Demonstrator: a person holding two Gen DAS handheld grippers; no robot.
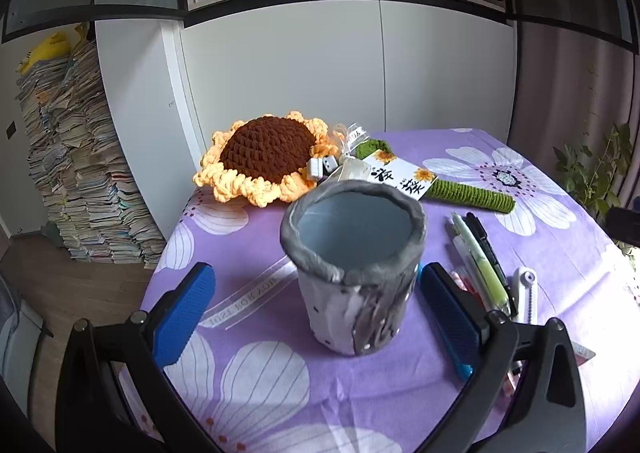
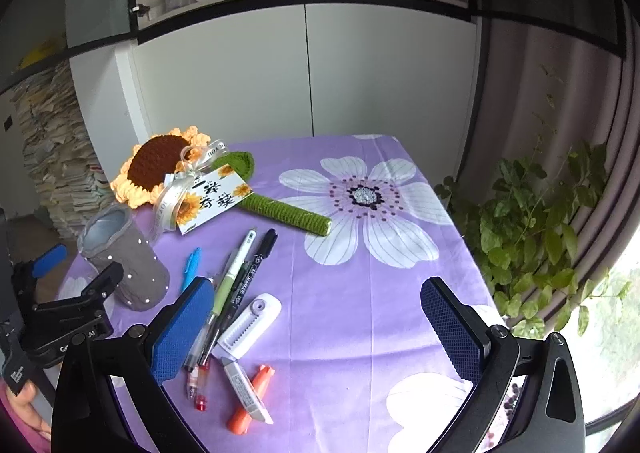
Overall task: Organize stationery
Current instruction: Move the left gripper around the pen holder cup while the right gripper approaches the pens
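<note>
The left gripper (image 1: 318,307) stands wide open around the grey pen cup (image 1: 352,265), low in the centre of the left wrist frame; its blue pads flank the cup, the right pad just beside the wall, the left pad well apart, and nothing is gripped; the cup stands upright on the counter (image 1: 400,393), which is draped in a purple cloth with white flowers, and its inside looks empty; a clear ruler (image 1: 250,295) lies flat to the left of the cup; a crocheted sunflower (image 1: 264,155) with a white tag lies behind it. The right gripper (image 2: 318,333) also stands wide open, holding nothing, at the bottom of the right wrist frame, above the cloth; by its left pad lie the loose pens: a green pen (image 2: 232,273) and a black marker (image 2: 256,265) side by side, a blue pen (image 2: 190,265) near the cup (image 2: 128,265), a white correction tape (image 2: 250,319), a red-tipped pen (image 2: 198,381), an orange highlighter (image 2: 250,401) with a white eraser (image 2: 246,389) across it; a leafy plant (image 2: 532,237) fills the right edge.
</note>
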